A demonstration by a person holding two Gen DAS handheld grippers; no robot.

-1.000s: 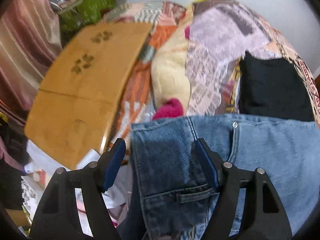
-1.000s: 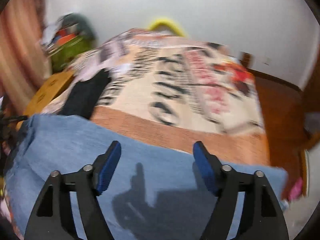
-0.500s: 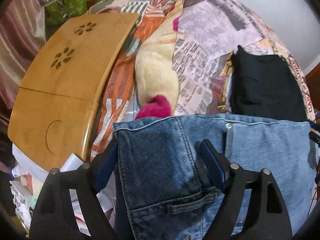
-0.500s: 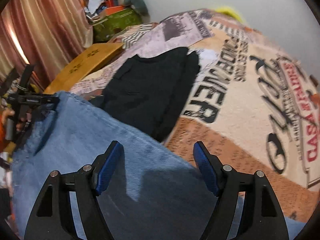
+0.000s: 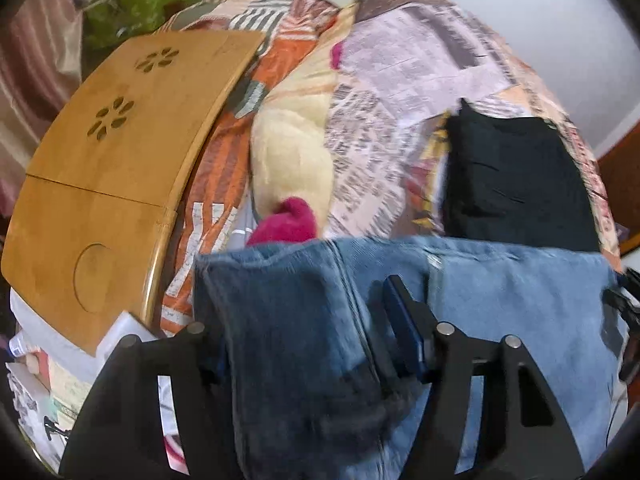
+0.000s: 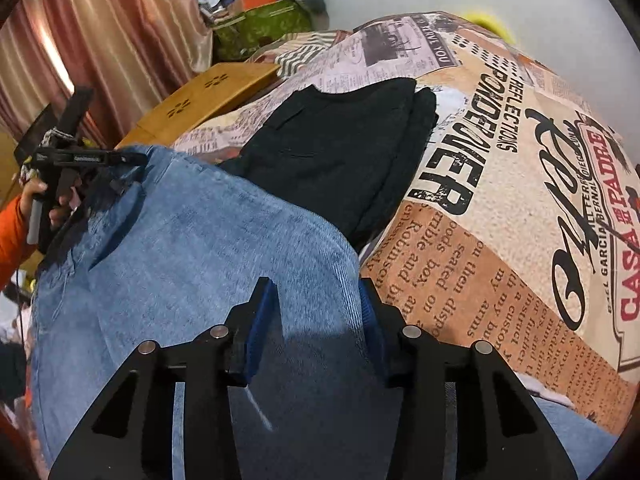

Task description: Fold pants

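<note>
Fingers of the left gripper (image 5: 304, 332) straddle the darker waistband corner of the jeans (image 5: 500, 312), and those of the right gripper (image 6: 316, 320) straddle the paler far edge; both pairs have just been closing with denim between them. The right pair look to be pinching the fold. The left pair stand wider, and only the right-hand finger (image 5: 404, 332) shows: the other is buried under cloth, so I cannot tell whether that side has bitten. The jeans hang stretched between the two grippers above the bed (image 6: 520, 208), their lower part cut off below both views. If the left hold is only partial, the heavy waistband could slide out once lifted, dumping that corner and skewing the fold. A thin pinch on the right could catch only one layer, letting the other sag. Just beyond the fingers lies a black garment (image 6: 344, 148); the denim could drag across it or snag it. Further left, the worktop (image 5: 120, 168) edge could catch a swinging leg. Motion blur softens the left view.
</note>
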